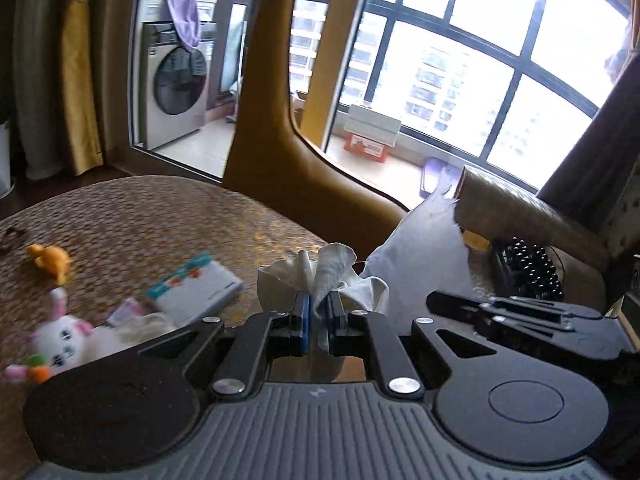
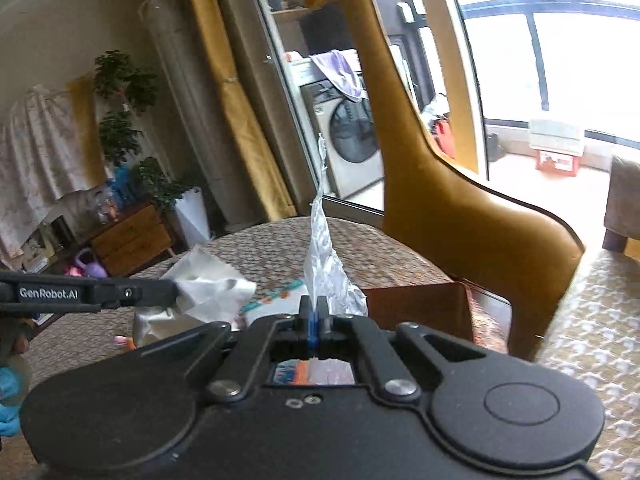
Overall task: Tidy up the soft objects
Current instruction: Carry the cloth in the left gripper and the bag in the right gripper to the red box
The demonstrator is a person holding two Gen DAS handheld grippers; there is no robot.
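We see a white cloth (image 1: 328, 276), thin and crumpled, bunched into soft folds that stand up above the left gripper (image 1: 319, 312). That gripper is clenched on it: the blue pads pinch a fold between them, and more of the cloth hangs below the fingers, above the worktop (image 1: 140, 216). In the right wrist view the same cloth (image 2: 212, 288) spreads out at the tip of the left gripper (image 2: 160, 294), which reaches in from the left edge, lifted clear of the woven surface.

The right gripper (image 2: 314, 316) is also clenched, its blue pads pressed together on the bottom of a clear, crinkled bag (image 2: 324, 264). The bag rises from the jaws as a narrow, glossy strip tapering to a point. In the left wrist view the right gripper (image 1: 452, 304) lies to the right, near a white pillow (image 1: 420, 248).

On the worktop, left of the held cloth, lie a white box (image 1: 196, 292), a white plush rabbit (image 1: 64, 340) and, farther back, an orange plush toy (image 1: 50, 260), all blurred. A tan chair (image 1: 276, 140) stands behind the worktop.
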